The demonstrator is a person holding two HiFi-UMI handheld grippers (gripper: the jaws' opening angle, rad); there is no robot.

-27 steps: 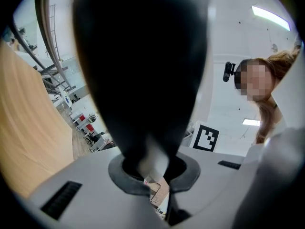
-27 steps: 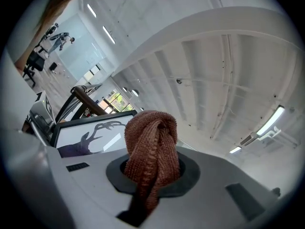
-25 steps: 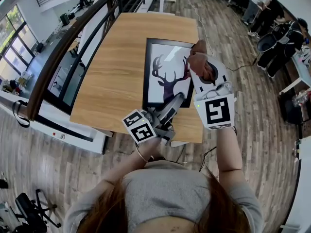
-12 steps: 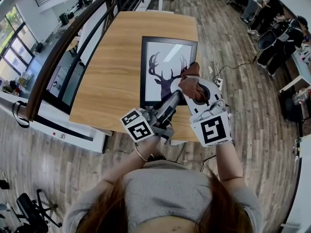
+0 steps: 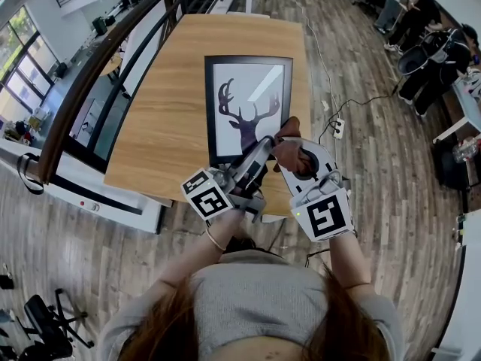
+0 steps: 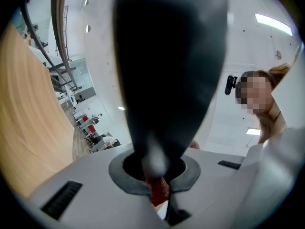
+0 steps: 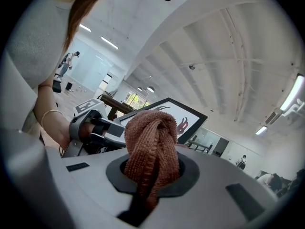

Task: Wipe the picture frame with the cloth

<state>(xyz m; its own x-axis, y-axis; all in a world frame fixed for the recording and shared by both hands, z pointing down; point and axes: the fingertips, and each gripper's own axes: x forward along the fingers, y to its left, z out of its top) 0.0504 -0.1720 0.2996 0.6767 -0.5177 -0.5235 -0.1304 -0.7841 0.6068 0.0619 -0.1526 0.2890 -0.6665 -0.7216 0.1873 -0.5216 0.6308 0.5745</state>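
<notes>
The black picture frame (image 5: 248, 107) with a deer print is held tilted over the wooden table (image 5: 169, 104). My left gripper (image 5: 258, 159) is shut on its near edge. In the left gripper view that edge is a dark shape (image 6: 167, 56) filling the space between the jaws. My right gripper (image 5: 289, 155) is shut on a bunched brown cloth (image 5: 288, 150) at the frame's near right corner. In the right gripper view the cloth (image 7: 152, 149) bulges out of the jaws, and the frame (image 7: 177, 116) and left gripper (image 7: 95, 128) lie just beyond it. Whether the cloth touches the frame I cannot tell.
The table's near edge runs just below both grippers. A power strip (image 5: 337, 128) with a cable lies on the wood floor to the right. A glass railing (image 5: 98, 74) runs along the left. People stand at the far right (image 5: 409, 13).
My right gripper has come down the frame's right side with the cloth, from the upper right to the near right corner. The frame has swung a little to the left. The left gripper stayed put.
</notes>
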